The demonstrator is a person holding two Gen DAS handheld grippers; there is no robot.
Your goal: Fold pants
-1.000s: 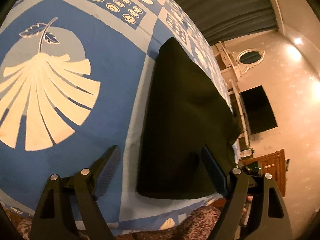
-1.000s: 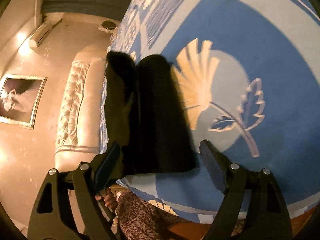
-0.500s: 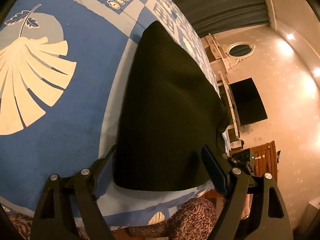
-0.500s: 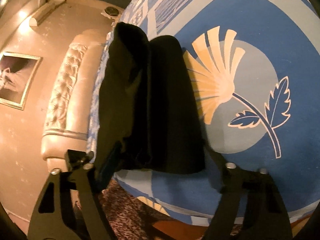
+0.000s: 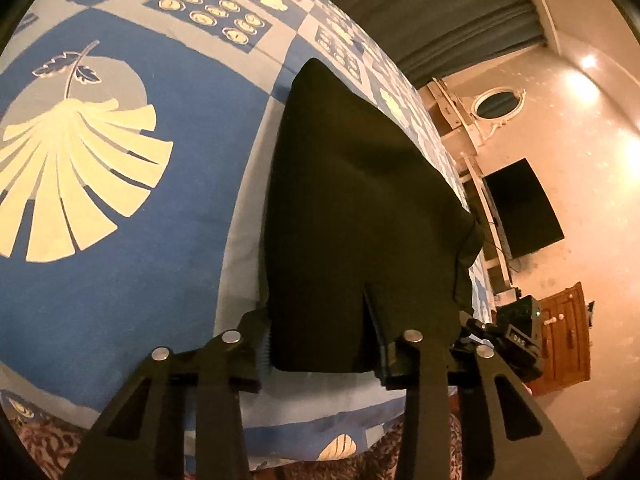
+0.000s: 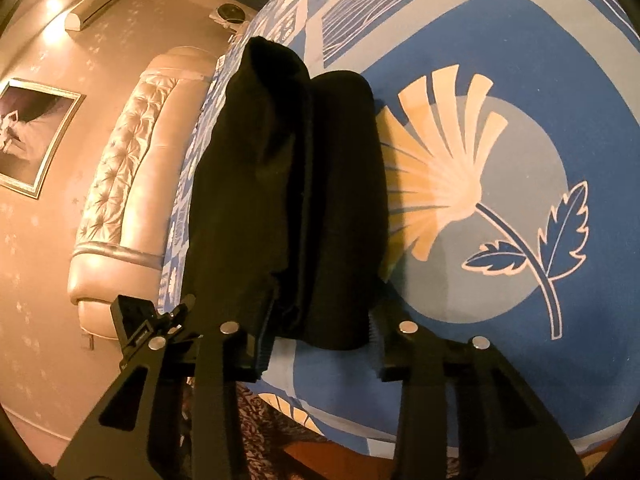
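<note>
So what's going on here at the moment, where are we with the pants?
A person is working two handheld grippers at the near edge of the dark pants, which lie already folded lengthwise on the blue patterned bedspread. The left gripper and right gripper have each just been closing on the near end, and the cloth sits bunched between the fingers of both. Nothing is lifted yet; the rest of the pants lies flat, running away toward the far side of the bed.

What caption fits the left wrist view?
Left gripper closing on the near edge of black pants on a blue patterned bedspread.
</note>
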